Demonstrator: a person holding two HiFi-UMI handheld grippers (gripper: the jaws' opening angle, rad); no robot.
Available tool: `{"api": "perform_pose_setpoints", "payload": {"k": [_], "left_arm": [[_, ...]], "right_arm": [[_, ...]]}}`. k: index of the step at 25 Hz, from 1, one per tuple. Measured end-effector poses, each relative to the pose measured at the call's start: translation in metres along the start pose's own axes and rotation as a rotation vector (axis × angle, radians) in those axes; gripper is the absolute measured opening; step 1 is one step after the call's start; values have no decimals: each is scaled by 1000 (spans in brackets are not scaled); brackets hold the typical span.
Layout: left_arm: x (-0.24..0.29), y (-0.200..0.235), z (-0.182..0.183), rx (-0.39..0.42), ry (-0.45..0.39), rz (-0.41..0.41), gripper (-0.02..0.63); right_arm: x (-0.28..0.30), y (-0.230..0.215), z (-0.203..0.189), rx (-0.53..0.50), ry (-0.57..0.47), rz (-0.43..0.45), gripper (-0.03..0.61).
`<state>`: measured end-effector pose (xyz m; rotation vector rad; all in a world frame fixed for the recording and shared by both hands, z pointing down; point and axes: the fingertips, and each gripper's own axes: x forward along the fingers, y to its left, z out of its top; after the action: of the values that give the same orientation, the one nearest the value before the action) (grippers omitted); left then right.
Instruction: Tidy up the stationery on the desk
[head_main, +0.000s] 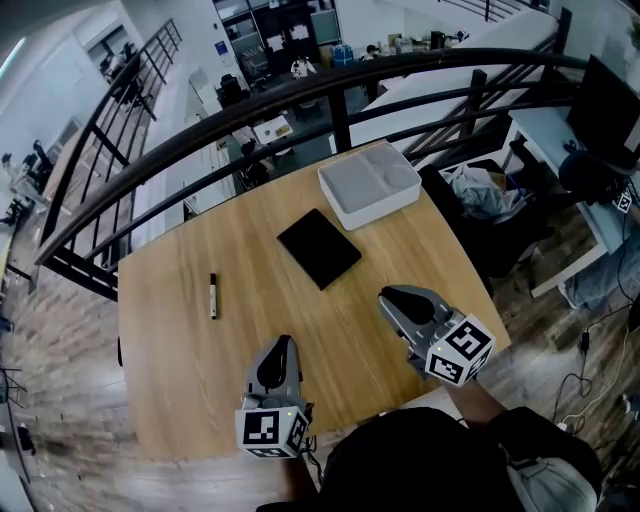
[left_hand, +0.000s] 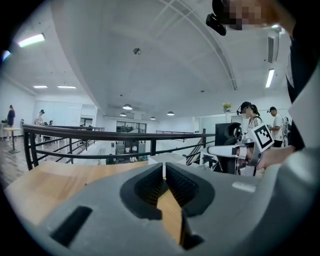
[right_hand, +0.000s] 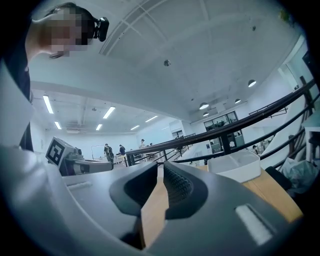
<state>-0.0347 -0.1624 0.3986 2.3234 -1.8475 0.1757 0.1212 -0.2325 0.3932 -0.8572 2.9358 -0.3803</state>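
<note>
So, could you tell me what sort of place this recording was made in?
Probably an open-plan office mezzanine: a wooden desk beside a black railing, overlooking workstations on the floor below.

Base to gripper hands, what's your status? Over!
Left gripper, right gripper: jaws barely apart, empty. Pen, black notebook, white box untouched. Nothing in the way.

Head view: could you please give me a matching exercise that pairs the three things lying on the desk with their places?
Things
1. marker pen
2. black notebook
3. white tray

Places
A. at the far edge of the desk
B. near the middle of the desk
C. alone on the left part of the desk

Pairs: 1-C, 2-B, 3-A
</note>
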Motion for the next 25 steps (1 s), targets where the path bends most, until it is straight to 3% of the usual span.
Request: {"api": "perform_pose_setpoints", "payload": {"k": [11,25], "left_arm": [[41,23,-10,-30,39,18,38],[94,74,-45,-111,126,-24,71]], "right_arm": [[28,-38,-12,-16,49,0,38],[88,-75,-43,-31,133,-100,51]]}}
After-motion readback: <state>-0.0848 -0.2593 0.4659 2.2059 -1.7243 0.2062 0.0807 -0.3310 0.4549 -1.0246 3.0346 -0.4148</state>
